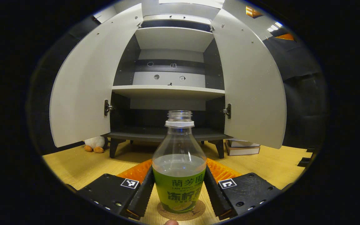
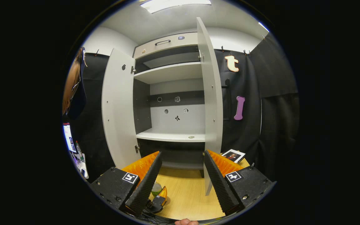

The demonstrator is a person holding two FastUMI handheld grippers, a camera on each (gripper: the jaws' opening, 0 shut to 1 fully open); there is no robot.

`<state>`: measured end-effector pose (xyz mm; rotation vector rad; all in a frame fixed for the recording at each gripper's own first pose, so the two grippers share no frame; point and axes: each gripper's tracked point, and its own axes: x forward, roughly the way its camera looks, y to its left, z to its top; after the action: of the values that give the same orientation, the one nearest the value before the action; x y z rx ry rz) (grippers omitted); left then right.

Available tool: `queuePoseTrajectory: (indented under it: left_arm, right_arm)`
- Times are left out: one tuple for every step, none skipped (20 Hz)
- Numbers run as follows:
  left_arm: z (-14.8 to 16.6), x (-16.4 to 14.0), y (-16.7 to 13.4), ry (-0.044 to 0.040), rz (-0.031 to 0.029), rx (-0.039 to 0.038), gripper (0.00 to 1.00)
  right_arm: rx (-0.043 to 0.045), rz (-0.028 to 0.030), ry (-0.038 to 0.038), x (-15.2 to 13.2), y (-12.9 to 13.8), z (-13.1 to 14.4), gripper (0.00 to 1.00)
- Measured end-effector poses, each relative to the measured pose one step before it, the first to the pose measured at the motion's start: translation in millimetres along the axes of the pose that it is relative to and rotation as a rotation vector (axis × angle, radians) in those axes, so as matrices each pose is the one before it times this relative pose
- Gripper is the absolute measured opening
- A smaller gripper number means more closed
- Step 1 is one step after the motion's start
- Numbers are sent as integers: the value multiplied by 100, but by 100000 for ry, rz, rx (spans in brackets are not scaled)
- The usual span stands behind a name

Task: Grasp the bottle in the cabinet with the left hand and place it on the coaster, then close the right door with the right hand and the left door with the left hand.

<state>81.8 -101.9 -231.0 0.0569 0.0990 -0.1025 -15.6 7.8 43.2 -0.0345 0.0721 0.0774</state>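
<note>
The left tongs flank the bottle, fingers close at its label sides, though whether they press it I cannot tell. The bottle stands upright, uncapped, on the round coaster on the wooden table. The right tongs gape wide, holding nothing. Beyond, the cabinet has its left door and right door both swung open.

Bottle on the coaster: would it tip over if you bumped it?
Probably yes. The bottle is tall and narrow on a small coaster. It looks only about half full, so likely light. It has no cap, so the liquid could spill. The left gripper flanks it.
</note>
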Motion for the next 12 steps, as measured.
queuePoseTrajectory:
  left_arm:
    - [-21, -103, -26, 362, -155, -15, 78]
    - [-43, -28, -25, 214, -29, 81, 83]
    - [168, -28, 83, -215, 218, -80, 87]
    - [290, -151, -77, -346, -214, -196, 93]
    - [219, -112, 69, 126, 406, 336, 95]
    - [355, -131, 201, -258, 272, 302, 95]
    - [476, -120, 121, -621, -77, -376, 95]
    - [415, -195, 202, -64, 215, -800, 95]
    - [367, -166, 232, 458, -31, -1349, 95]
    - [444, -270, 130, 258, -404, -1796, 95]
    - [750, -340, 254, -715, 440, -1619, 95]
    - [649, -271, 144, -276, 28, -1071, 94]
  right_arm:
    - [36, -257, -100, -1, -97, 70, 84]
    - [146, 2, -14, -32, -63, -126, 84]
    - [181, -93, 61, 45, -32, 30, 84]
    - [128, -14, 16, 29, -74, -17, 84]
    - [27, -136, -51, -18, -50, 105, 84]
    - [68, -100, -4, 44, -59, -11, 84]
    - [238, 352, 154, -21, -20, -117, 84]
    - [359, 374, 249, 49, 45, -218, 83]
    - [214, 419, 108, -31, 0, -129, 83]
    - [47, 46, -187, -34, -42, -101, 83]
    - [-47, -67, -443, -81, -97, -28, 84]
    - [108, -62, -511, -11, -89, -127, 84]
